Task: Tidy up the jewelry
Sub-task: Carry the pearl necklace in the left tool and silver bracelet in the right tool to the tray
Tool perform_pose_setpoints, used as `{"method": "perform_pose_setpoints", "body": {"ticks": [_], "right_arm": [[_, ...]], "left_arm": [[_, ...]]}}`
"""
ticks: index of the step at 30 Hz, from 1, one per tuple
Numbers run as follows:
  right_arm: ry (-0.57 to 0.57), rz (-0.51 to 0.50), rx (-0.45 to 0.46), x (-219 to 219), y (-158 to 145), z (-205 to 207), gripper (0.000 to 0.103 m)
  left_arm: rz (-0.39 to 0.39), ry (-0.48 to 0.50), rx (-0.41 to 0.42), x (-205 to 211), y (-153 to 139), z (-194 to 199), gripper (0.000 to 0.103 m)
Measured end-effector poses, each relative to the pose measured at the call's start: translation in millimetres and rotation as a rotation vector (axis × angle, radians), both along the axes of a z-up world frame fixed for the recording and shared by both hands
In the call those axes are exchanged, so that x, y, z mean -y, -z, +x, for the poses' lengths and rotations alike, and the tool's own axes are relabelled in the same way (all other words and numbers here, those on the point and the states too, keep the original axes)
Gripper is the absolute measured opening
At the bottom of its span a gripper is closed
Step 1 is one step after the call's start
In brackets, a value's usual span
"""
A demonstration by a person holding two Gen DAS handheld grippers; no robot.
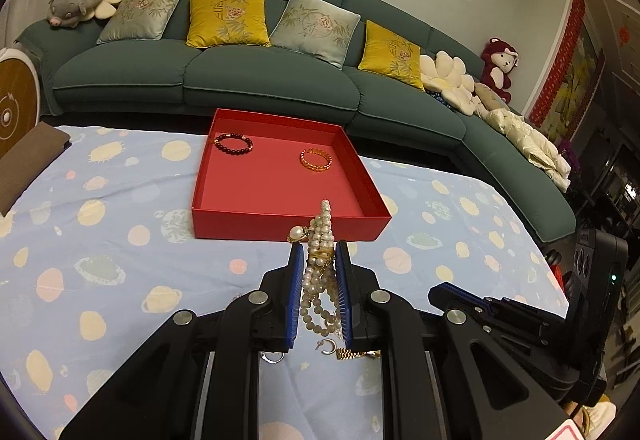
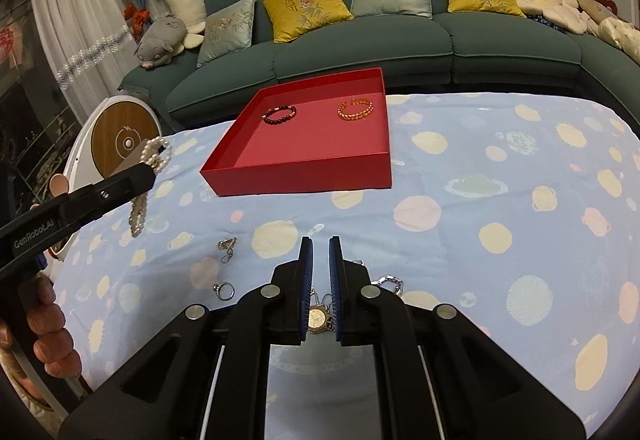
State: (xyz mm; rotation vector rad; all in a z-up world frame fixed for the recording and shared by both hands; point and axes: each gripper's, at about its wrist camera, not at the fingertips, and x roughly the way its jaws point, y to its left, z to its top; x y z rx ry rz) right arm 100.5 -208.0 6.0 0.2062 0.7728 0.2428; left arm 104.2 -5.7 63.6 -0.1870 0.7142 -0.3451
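"GenRobot.AI" marks the left hand-held gripper [image 2: 150, 169] clamping a pearl necklace [image 1: 320, 272]; right hand-held gripper [image 2: 320, 246] narrowly parted.

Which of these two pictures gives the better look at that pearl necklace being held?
The left wrist view. There the pearl necklace hangs close up between the left gripper pads, each bead distinct. The right wrist view shows it only small at the left edge, partly hidden by that gripper's finger.

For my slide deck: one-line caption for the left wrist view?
Left gripper lifts a pearl necklace toward the red tray holding two bracelets.
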Motion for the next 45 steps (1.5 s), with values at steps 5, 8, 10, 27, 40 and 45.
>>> {"method": "perform_pose_setpoints", "body": {"ticks": [5, 8, 10, 27, 40, 45], "right_arm": [[0.026, -0.001, -0.105, 8, 28, 13, 0.039], [0.034, -0.035, -0.158, 5, 47, 19, 0.052], [0.032, -0.059, -0.177, 2, 57, 24, 0.052], [-0.041, -0.247, -0.090, -29, 67, 42, 0.036], [-0.031, -0.180, -0.103, -15, 62, 39, 0.006], [-0.044, -0.164, -0.143, -16, 71, 43, 0.008]], "left_arm": [[0.009, -0.028, -0.014, -16, 6, -2, 0.013], [-0.004, -0.040, -0.036, -22, 11, 0, 0.013], [-0.005, -0.041, -0.040, -23, 12, 0, 0.013], [0.014, -0.014, -0.071, -15, 28, 2, 0.014], [0.032, 0.006, -0.104, -9, 42, 3, 0.014], [0.037, 0.020, -0.111, -2, 46, 4, 0.014]]}}
